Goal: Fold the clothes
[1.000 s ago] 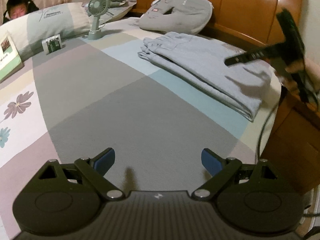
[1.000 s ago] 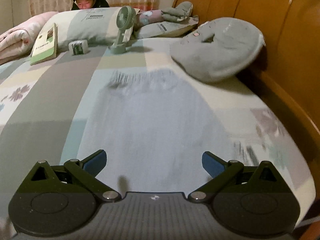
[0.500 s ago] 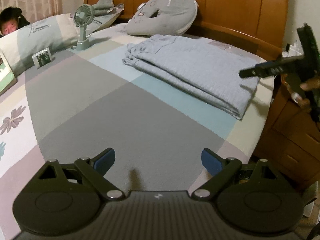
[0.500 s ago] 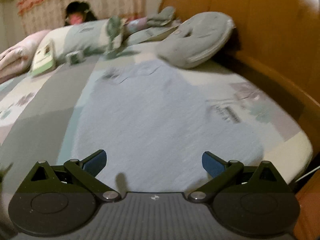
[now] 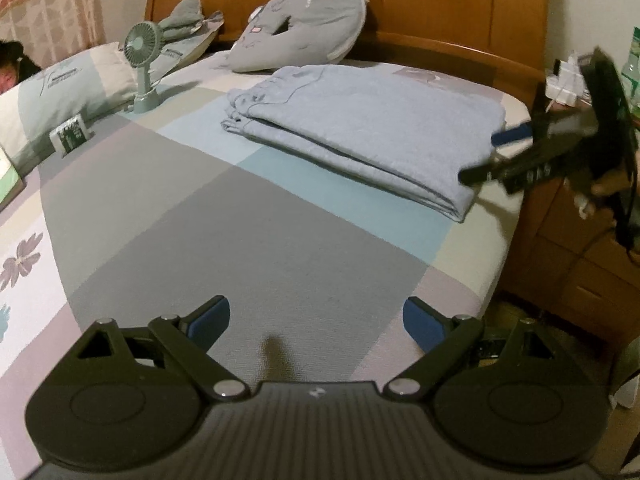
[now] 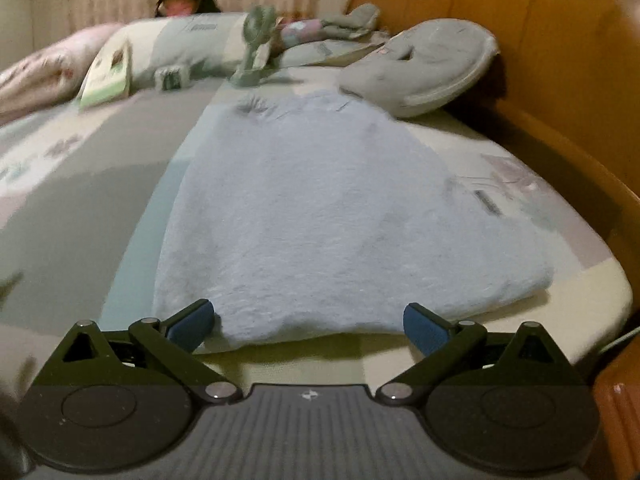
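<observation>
The folded blue garment [image 5: 368,128] lies flat on the bed [image 5: 256,248], near the wooden headboard [image 5: 460,4] and close to the bed's corner, with a grey cushion [image 5: 304,24] just behind it. The left gripper [image 5: 316,322] hangs level over the bare grey patch of the bedcover, well apart from the garment, its blue-padded fingers [image 5: 210,318] spread wide and holding nothing. The right gripper [image 6: 308,320] points along the garment from its near folded end, low over the bed edge, with its fingers spread wide on either side of that end and nothing between them. From the left wrist view it appears side-on at the garment's corner, tilted slightly downward, blurred. A small fan [image 5: 142,68] stands further back by the pillow [image 5: 60,92].
</observation>
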Available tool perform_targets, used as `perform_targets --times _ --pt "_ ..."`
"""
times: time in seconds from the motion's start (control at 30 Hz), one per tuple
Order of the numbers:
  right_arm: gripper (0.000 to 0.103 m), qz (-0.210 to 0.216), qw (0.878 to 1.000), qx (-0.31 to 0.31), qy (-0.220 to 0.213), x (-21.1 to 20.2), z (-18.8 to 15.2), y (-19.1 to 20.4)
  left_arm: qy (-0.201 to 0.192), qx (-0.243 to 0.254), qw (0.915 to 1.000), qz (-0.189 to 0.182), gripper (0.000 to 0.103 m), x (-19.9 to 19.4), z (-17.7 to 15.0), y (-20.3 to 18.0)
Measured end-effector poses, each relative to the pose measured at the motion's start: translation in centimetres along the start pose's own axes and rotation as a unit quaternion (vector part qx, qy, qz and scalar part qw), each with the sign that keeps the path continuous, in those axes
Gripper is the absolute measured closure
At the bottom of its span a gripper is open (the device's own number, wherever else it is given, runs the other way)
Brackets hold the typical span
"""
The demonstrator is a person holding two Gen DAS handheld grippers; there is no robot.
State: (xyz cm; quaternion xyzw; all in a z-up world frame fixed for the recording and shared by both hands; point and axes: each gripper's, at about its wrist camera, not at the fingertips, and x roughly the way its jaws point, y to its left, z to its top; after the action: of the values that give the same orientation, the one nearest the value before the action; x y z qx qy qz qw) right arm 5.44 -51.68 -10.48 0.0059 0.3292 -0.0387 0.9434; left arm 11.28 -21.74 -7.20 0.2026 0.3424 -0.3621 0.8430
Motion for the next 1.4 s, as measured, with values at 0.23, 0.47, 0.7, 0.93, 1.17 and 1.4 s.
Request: perform_targets --times 0.23,0.47,0.7,0.93,1.17,1.4 --pt "0.000 0.068 0.998 -0.012 0.010 0.6 0.1 1.0 -0.006 -0.020 0.9996 -0.017 0.009 -0.1 0.1 0.3" --pt "0.000 0.010 0.997 0.049 -0.057 0.3 3.9 -4.8 -0.014 -0.028 0.9995 0.004 0.008 -0.3 0.0 0.5" --pt "0.000 -0.055 0.987 0.150 -0.002 4.3 2.8 -9.2 -0.023 -0.030 0.9993 -0.005 0.004 -0.8 0.1 0.6" --pt "0.000 -0.090 0.984 0.148 0.040 0.3 2.1 -5.3 -0.014 -0.046 0.9988 -0.012 0.004 -0.6 0.6 1.2" --pt "0.000 -0.082 0.986 0.124 0.081 -2.9 1.4 0.5 -0.013 -0.029 0.9994 -0.013 0.004 -0.6 1.8 0.3" --pt "0.000 -0.076 0.976 0.189 0.072 -5.8 -0.3 4.6 -0.045 -0.004 0.9989 -0.013 0.004 -2.6 3.1 -1.8"
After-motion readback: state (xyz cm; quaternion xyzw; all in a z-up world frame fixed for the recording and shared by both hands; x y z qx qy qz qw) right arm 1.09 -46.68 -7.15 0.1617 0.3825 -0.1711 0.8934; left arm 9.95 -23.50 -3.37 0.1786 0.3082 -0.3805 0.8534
